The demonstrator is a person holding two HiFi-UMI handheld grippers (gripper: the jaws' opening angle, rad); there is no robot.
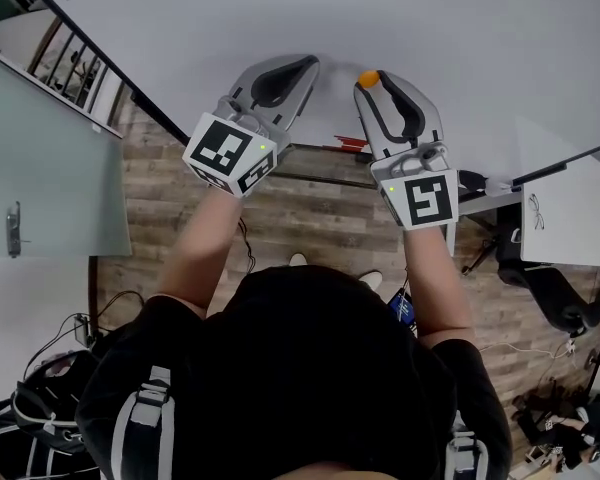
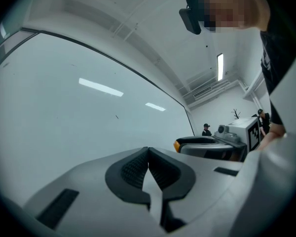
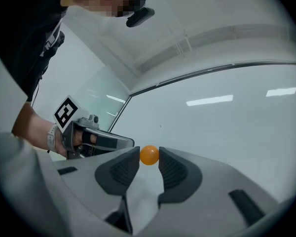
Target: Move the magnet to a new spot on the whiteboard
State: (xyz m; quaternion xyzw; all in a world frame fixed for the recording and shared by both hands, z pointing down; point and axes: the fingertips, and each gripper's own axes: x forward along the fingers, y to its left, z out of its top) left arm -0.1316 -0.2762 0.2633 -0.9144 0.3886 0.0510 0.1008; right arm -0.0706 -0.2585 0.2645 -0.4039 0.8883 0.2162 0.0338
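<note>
We hold both tools up in front of the board [image 1: 450, 28], which fills the space past their tips. Below our arms is a wood floor [image 1: 310, 223]. Just under the right gripper [image 1: 371, 81], at the board's bottom edge, lies a small red thing [image 1: 350, 144]. We cannot tell what it is. To the right of that gripper stands a white table [image 1: 570, 223] with a dark chair [image 1: 552, 290] by it. Far to the left of the left gripper [image 1: 305, 66] is a grey door [image 1: 50, 168] with a handle [image 1: 13, 230]. Down by our feet on the left sit black bags [image 1: 30, 413].

The left gripper is just beside the right one, on its left, with a small gap between them. Its tip points at the board too. Its jaws are closed tight together with nothing in them. In the left gripper view we see a person [image 2: 206, 129] far off past the right gripper, and a long lamp [image 2: 220, 66] up on the ceiling.

The magnet [image 1: 368, 78] is a little orange ball. It sits right at the tip of the right gripper, between the two jaws. Both jaws press on its sides, so the right gripper is gripping it. The board is right behind the magnet. We cannot tell if the magnet touches the board.
</note>
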